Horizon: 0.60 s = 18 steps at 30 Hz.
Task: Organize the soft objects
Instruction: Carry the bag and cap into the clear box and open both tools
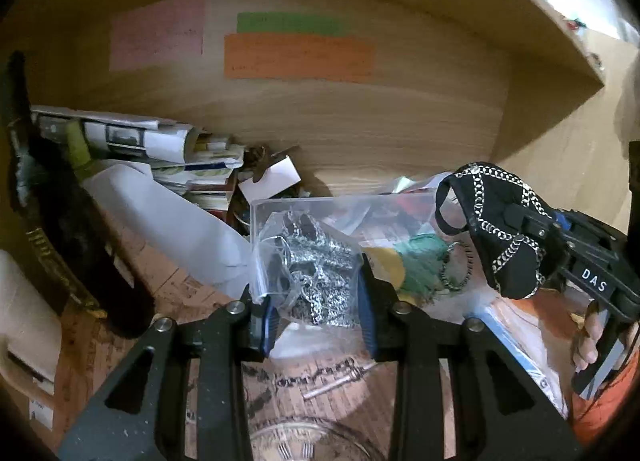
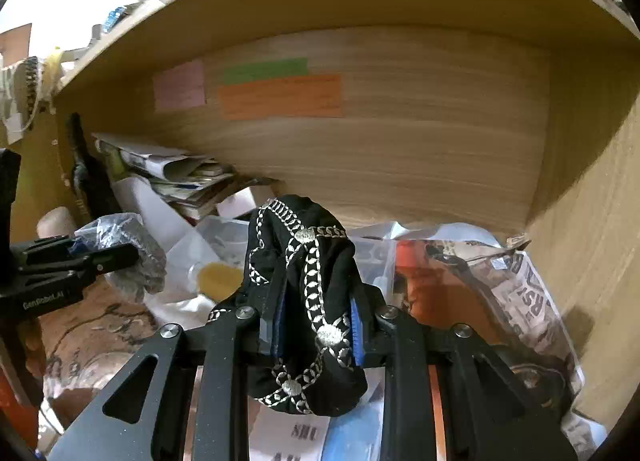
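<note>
Left gripper, black with blue pads, reaching forward from the bottom edge of its own view, jaws set moderately apart and pressing both sides of a clear zip bag of silvery mesh. Seen from the right wrist view at the left edge, pointing rightward, bag bulging past its tips. Right gripper, same black build, jaws closed on a black embroidered cloth bunched between the blue pads. In the left wrist view, entering from the right edge, angled up and leftward, with bare fingers of the right hand wrapped around its handle.
</note>
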Motion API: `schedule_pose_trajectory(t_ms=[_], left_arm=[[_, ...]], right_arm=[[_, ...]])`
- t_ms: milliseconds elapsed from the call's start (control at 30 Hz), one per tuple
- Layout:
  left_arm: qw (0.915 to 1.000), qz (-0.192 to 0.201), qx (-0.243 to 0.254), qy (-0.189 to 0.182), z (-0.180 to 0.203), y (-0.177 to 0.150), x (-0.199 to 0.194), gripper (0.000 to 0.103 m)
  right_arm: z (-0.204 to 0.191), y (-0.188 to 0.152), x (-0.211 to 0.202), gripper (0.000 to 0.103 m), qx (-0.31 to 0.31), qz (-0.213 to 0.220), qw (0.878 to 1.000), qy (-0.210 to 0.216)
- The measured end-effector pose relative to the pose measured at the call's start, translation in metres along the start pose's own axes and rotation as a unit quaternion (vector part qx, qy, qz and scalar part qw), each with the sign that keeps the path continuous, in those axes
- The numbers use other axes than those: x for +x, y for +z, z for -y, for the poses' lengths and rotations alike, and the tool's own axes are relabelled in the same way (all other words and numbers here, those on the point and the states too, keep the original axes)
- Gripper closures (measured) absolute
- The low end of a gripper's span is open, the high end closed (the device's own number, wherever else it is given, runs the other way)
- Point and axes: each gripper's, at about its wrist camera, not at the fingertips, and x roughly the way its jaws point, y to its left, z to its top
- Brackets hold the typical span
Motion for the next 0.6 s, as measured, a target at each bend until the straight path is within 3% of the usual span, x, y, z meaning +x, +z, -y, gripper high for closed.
schedule_pose_trajectory(t_ms=[467,600], left_arm=[[0.9970,-0.077,-0.004,-0.007,-0.006,-0.016,0.068,0.068],[0.9969,-0.077,0.017,0.003,0.002,-0.019,0.070,0.058]], right_arm=[[0.004,-0.012,0.074,0.078,-0.005,-0.081,0.997,-0.011],[0.003,-0.016,0.082,0.074,-0.008,-0.088,0.996,-0.009]])
